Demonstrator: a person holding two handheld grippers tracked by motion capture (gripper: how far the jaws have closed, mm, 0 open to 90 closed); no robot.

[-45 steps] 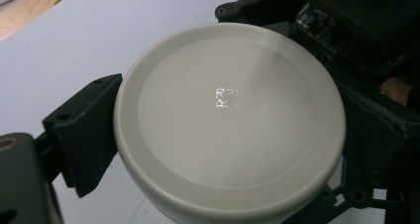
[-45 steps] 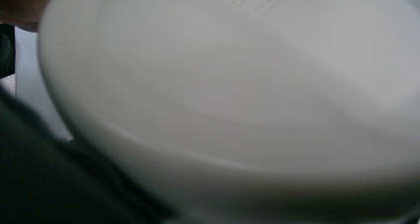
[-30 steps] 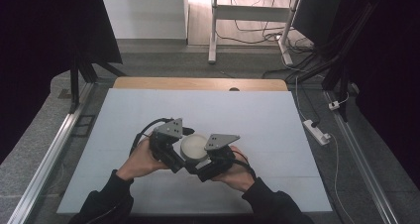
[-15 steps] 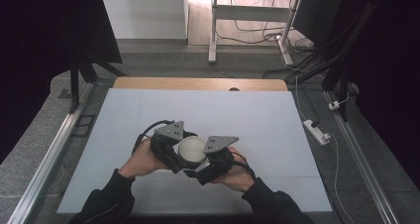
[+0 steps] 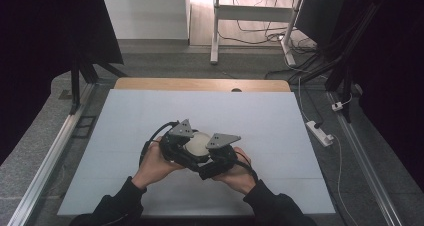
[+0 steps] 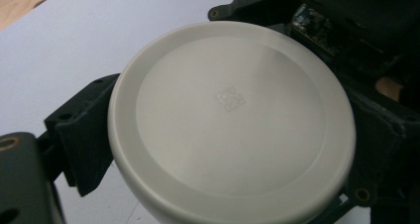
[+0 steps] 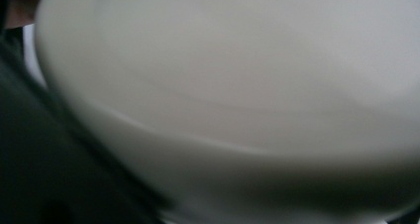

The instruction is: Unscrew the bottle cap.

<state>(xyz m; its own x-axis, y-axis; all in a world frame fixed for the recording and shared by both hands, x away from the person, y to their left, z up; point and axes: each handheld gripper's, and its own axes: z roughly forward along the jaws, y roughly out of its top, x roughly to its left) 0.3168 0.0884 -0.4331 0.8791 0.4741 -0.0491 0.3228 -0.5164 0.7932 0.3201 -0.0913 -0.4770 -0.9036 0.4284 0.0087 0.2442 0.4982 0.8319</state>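
Note:
A white round dish-like thing (image 5: 197, 142) with a small embossed mark at its centre is held above the table between both grippers. In the left gripper view its flat face (image 6: 233, 120) sits between the two black jaws, which press on its rim from either side. My left gripper (image 5: 186, 147) is shut on it. My right gripper (image 5: 210, 156) comes in from the right against the same thing. In the right gripper view the white thing (image 7: 247, 85) is very close and blurred, with a dark jaw at the lower left, so its grip is unclear.
The white table top (image 5: 150, 111) has a wooden strip (image 5: 200, 84) along its far edge. A power strip (image 5: 320, 132) with a cable lies on the floor to the right. Metal rails run along both sides of the table.
The hands and both grippers have shifted very slightly, drawing a little closer around the white thing. It stays held at the same spot.

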